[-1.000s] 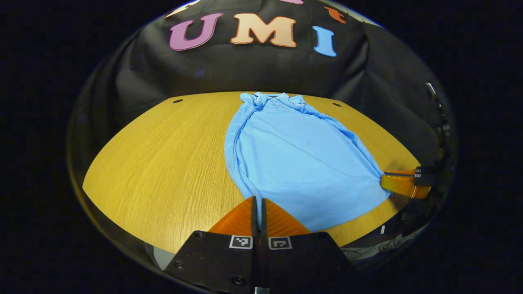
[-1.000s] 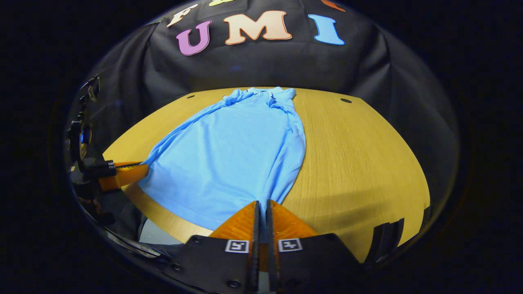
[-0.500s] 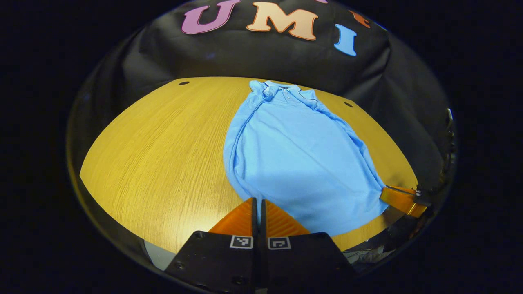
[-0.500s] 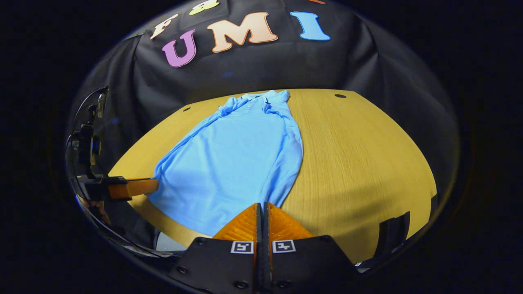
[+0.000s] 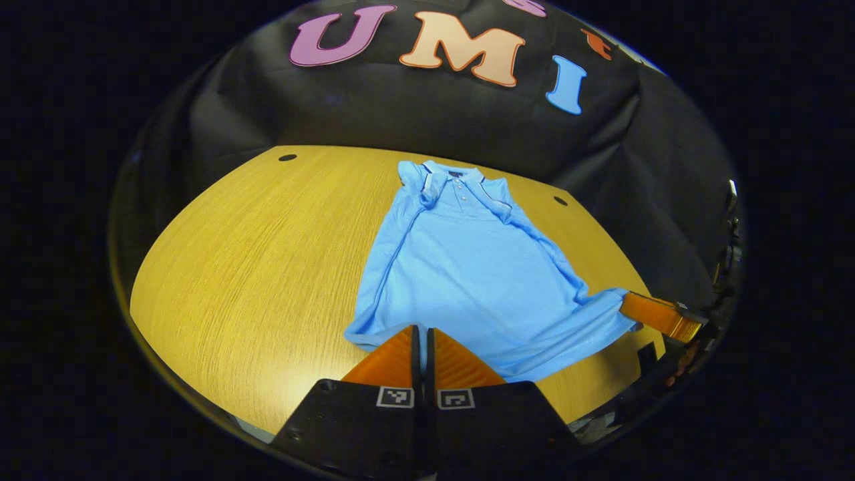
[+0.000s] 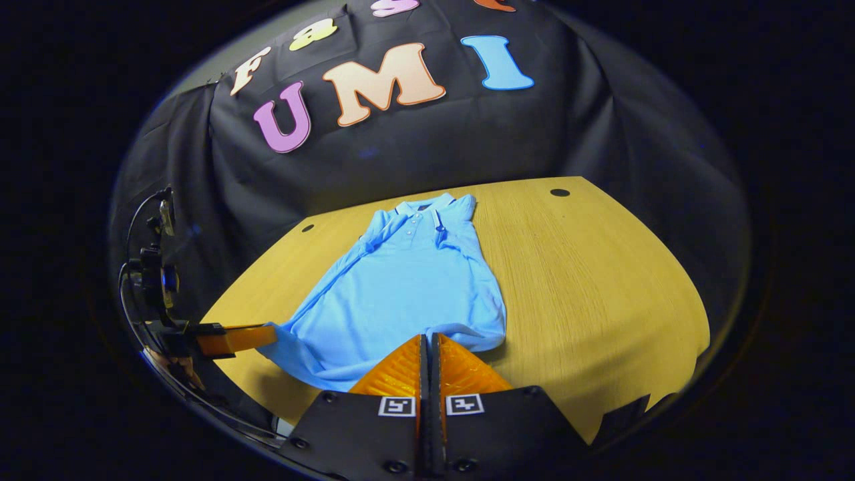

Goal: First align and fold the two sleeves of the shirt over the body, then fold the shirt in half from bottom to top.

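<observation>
A light blue polo shirt [image 5: 467, 267] lies on the wooden table [image 5: 254, 254], collar at the far end and its sleeves not spread out to the sides. In the left gripper view my left gripper [image 5: 421, 331] is shut on the near left corner of the bottom hem. At the right the right gripper [image 5: 624, 306] pinches the other hem corner, so the hem hangs raised between them with a shadow beneath. In the right gripper view the shirt [image 6: 407, 287] reaches from the collar down to my right gripper [image 6: 428, 337], shut on the hem. The left gripper [image 6: 272, 332] holds its corner at the left.
Two small dark holes [image 5: 287, 157] [image 5: 560, 200] mark the table's far corners. Black cloth [image 6: 401, 153] hangs behind and beside the table. Bare wood [image 6: 588, 280] stretches to the right of the shirt and more bare wood [image 5: 220, 280] to its left.
Both grippers have lifted the bottom hem off the table and carried it forward toward the collar. The flat part of the shirt looks shorter, and the hem now sags between the two grips.
</observation>
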The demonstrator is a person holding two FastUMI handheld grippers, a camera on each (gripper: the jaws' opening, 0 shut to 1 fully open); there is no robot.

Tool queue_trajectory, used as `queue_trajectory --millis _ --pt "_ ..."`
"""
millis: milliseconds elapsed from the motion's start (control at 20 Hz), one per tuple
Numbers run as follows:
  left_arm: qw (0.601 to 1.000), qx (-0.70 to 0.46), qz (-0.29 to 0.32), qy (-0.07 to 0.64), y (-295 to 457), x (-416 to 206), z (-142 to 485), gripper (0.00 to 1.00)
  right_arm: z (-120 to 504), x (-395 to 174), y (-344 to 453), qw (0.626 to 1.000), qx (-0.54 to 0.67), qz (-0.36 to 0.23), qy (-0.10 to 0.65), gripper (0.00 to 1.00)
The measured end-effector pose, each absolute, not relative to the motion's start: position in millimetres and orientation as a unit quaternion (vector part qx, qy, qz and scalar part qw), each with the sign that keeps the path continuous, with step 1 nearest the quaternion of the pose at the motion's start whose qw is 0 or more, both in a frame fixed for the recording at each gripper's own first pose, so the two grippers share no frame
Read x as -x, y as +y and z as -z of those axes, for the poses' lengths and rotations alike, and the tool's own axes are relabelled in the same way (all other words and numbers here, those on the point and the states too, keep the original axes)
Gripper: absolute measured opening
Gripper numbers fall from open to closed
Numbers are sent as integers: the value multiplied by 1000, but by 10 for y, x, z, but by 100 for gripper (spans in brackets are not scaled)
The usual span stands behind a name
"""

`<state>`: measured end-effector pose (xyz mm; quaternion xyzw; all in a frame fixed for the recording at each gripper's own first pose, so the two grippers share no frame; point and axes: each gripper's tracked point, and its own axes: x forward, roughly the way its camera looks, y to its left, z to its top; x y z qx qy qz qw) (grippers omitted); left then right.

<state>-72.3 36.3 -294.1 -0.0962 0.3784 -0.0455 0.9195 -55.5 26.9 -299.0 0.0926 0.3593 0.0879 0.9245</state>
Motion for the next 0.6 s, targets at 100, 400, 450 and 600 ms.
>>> queue_trajectory --millis 100,400,450,600 --pt "923 96 45 369 434 504 2848 0 2903 333 292 929 -95 -85 347 2" --pt "930 103 50 350 544 -160 2616 0 2701 -343 363 939 -107 -78 317 2" --pt "932 103 53 345 559 -274 2574 0 2682 -459 367 941 -109 -76 312 2" --pt "935 100 62 334 567 -646 2506 0 2670 -781 367 944 -108 -72 302 2"
